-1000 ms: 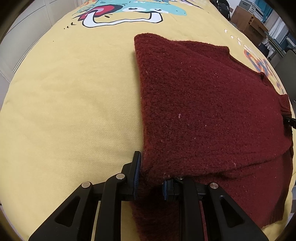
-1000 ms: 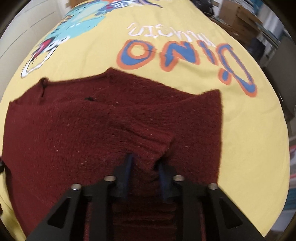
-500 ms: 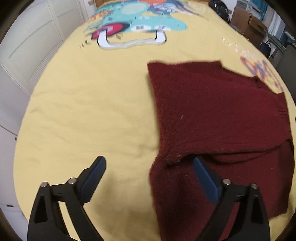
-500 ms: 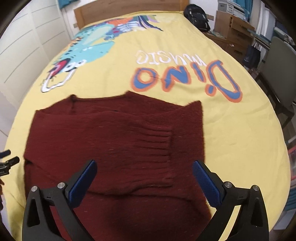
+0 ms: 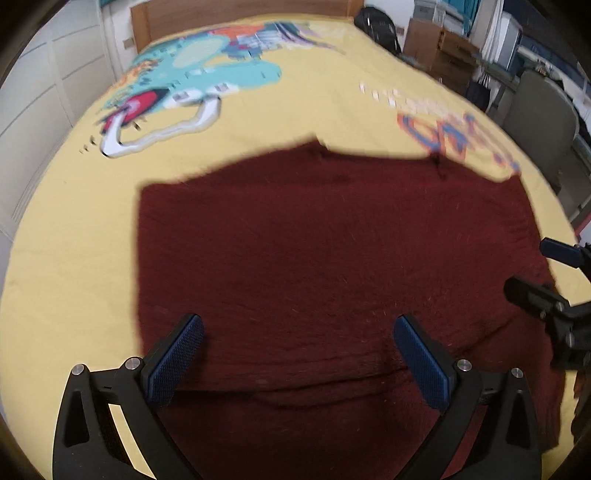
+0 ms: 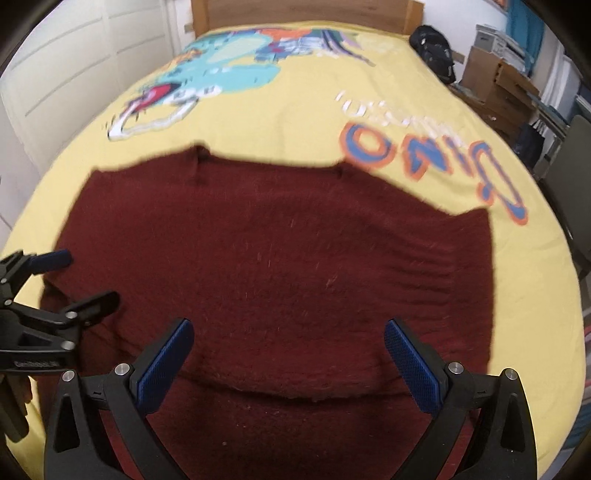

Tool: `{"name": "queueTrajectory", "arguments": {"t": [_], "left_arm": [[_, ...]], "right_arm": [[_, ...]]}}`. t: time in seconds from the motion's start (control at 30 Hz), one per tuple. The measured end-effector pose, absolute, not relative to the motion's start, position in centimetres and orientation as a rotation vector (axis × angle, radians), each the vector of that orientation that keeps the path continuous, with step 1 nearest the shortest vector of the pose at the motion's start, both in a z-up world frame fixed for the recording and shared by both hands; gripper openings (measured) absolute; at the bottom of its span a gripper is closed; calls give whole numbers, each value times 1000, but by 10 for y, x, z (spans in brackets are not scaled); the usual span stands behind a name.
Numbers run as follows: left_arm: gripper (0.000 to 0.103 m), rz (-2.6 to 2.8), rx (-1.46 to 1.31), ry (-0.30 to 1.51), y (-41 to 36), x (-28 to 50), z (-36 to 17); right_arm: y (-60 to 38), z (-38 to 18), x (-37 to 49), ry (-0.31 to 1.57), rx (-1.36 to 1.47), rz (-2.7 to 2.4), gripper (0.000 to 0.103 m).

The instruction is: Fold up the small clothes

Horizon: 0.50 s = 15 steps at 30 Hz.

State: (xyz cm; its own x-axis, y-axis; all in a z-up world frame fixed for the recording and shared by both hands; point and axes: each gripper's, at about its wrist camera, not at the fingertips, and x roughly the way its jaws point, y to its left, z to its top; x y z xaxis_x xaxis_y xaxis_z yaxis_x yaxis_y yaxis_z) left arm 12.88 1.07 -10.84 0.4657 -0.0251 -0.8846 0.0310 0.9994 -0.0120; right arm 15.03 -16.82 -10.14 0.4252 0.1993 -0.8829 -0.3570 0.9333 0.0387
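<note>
A dark red knitted sweater (image 5: 314, 258) lies flat on the yellow bedspread (image 5: 74, 240), its sleeves folded in over the body. It also shows in the right wrist view (image 6: 280, 266). My left gripper (image 5: 299, 332) is open and empty, raised above the sweater's near part. My right gripper (image 6: 290, 332) is open and empty, also above the near part. Each gripper shows at the edge of the other's view: the right gripper (image 5: 535, 271) at the sweater's right side, the left gripper (image 6: 83, 278) at its left side.
The bedspread (image 6: 295, 110) has a dinosaur print and blue-orange letters (image 6: 436, 155). A wooden headboard (image 6: 295, 14) is at the far end. White cupboard doors (image 6: 55, 74) stand on the left. Cardboard boxes (image 6: 495, 81), a black bag (image 6: 434, 51) and a chair (image 5: 543, 122) stand on the right.
Both grippers let go of the sweater folds, opened wide and pulled back and up. The views now face the sweater squarely, which lies folded on the bed.
</note>
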Motion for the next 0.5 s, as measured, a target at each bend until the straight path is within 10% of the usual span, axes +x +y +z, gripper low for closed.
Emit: {"name": "queueTrajectory", "arguments": {"t": [0.5], "left_arm": [[102, -19, 3, 1106, 50, 119, -137]], "right_arm": [[-225, -138, 163, 1104, -167, 280, 103]]}}
